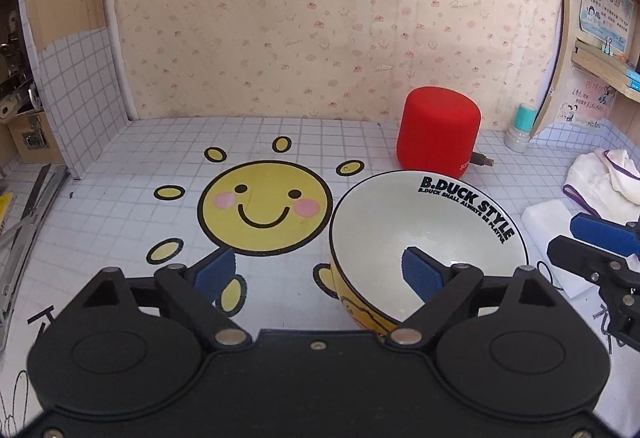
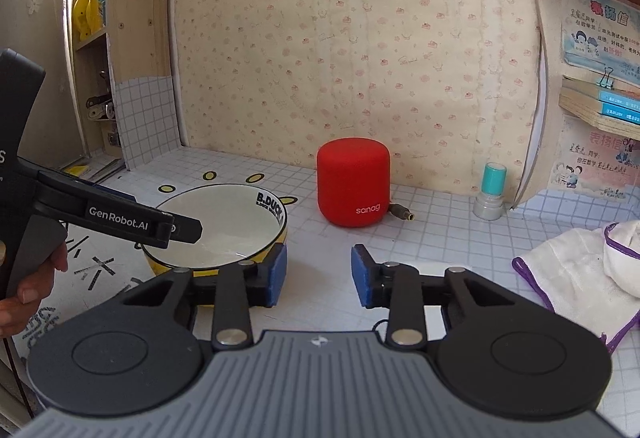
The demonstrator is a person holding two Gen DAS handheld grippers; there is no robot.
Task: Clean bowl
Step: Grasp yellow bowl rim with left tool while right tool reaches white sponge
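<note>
The bowl point(image 1: 424, 222), white inside and yellow outside with black "B.DUCK STYLE" lettering, stands upright on the checked tabletop. My left gripper point(image 1: 316, 274) is open and straddles the bowl's near-left wall. Its right pad point(image 1: 420, 278) is inside the bowl and its left pad point(image 1: 214, 270) is outside, well off the wall. In the right wrist view the bowl point(image 2: 224, 222) sits at left with the left gripper's finger point(image 2: 120, 224) reaching over it. My right gripper point(image 2: 319, 275) is open beside the bowl, over a flat white block point(image 1: 548, 218). I cannot tell whether it touches the block.
A red speaker point(image 2: 352, 186) with a cable plug point(image 2: 402, 214) stands behind the bowl. A teal-capped stamp point(image 2: 492, 190) is near the right wall. A white cloth with purple trim point(image 2: 580, 270) lies at right. A hand point(image 2: 32, 278) holds the left gripper. Shelves flank both sides.
</note>
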